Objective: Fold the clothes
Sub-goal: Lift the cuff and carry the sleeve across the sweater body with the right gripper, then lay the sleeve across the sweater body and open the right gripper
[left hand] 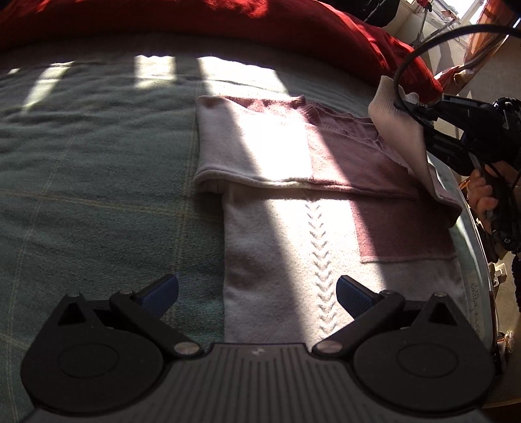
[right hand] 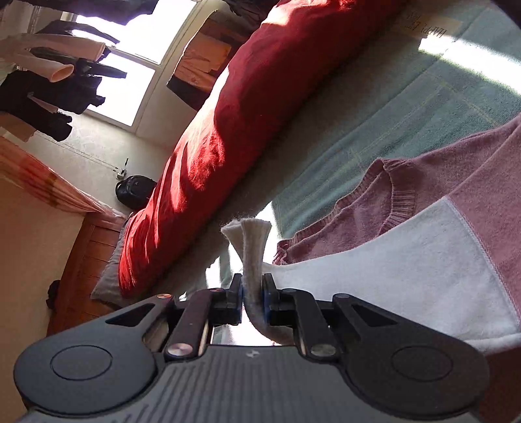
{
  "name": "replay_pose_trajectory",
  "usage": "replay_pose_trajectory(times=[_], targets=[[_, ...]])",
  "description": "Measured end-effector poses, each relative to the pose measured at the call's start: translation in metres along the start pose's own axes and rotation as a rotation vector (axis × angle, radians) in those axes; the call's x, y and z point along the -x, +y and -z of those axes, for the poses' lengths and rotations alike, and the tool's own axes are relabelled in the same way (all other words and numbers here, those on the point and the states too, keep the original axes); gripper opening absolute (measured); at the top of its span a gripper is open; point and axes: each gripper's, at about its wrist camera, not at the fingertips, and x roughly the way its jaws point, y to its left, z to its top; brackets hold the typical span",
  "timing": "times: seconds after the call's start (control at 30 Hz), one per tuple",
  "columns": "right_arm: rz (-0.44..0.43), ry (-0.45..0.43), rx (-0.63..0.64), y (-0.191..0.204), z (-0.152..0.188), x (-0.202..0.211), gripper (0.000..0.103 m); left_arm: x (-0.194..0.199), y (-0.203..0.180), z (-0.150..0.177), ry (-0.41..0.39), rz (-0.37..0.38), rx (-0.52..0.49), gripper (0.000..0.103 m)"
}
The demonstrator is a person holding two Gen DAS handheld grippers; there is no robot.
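A pink and cream knit sweater (left hand: 293,182) lies flat on the green checked blanket (left hand: 97,156), one sleeve folded across its upper part. My left gripper (left hand: 257,293) hovers open above the sweater's lower hem, nothing between its blue pads. At the right edge of the left wrist view, my right gripper (left hand: 410,107) holds the cream cuff of the other sleeve (left hand: 397,123) lifted off the bed. In the right wrist view, the right gripper (right hand: 253,294) is shut on that cream cuff (right hand: 254,247), and the sweater's pink neckline (right hand: 400,195) lies beyond it.
A red duvet (left hand: 228,19) is bunched along the far side of the bed. A hand (left hand: 485,195) grips the right tool past the bed's right edge. Beyond the bed stand a wooden dresser (right hand: 88,253), a black bag (right hand: 135,190), hanging clothes (right hand: 49,97) and a bright window (right hand: 130,65).
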Motion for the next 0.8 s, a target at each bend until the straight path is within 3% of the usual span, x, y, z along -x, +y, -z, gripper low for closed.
replay_pose_trajectory(times=[0.43,0.53,0.7,0.8], targets=[[0.103,0.084,0.203,0.022,0.031,-0.041,0.016,-0.006,0.004,0.007,0.019,-0.002,0.012,0.102],[0.146,0.117,0.297,0.029,0.043,-0.053,0.017,-0.007,0.002,0.008,0.022,-0.010,0.008,0.102],[0.239,0.188,0.484,0.040,0.065,-0.076,0.033,-0.008,0.001,0.010,0.026,-0.023,0.015,0.102],[0.249,0.218,0.550,0.046,0.075,-0.078,0.054,-0.008,-0.002,0.011,0.030,-0.029,0.017,0.102]])
